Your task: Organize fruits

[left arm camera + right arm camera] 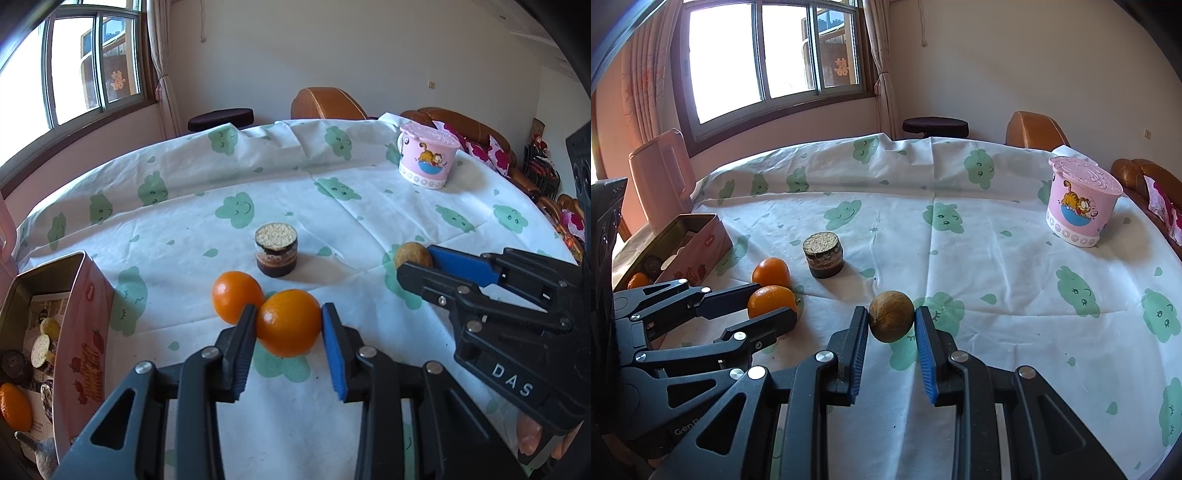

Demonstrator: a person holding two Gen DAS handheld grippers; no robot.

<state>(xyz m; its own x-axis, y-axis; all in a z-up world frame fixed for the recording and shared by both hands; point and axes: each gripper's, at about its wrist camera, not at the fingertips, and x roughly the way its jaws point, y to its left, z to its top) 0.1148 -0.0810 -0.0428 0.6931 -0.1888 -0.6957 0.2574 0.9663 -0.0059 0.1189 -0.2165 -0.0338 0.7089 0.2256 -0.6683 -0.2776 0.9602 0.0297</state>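
Note:
Two oranges lie side by side on the cloud-print tablecloth (332, 221). The nearer orange (288, 323) sits between the pads of my left gripper (288, 314), which press on both its sides; from the right wrist view the same orange (771, 300) shows between those fingers. The second orange (236, 295) touches it on the left and lies free. To the right, my right gripper (892, 314) is shut on a round brown fruit (891, 315) that rests on the cloth. That brown fruit (413, 254) also peeks out past the right fingers in the left wrist view.
An open pink tin box (85, 332) stands at the left, holding another orange (14, 406) and snack packs. A small cork-lidded jar (276, 254) stands just behind the oranges. A pink cartoon tub (428, 158) is far right, a pink pitcher (661, 188) far left.

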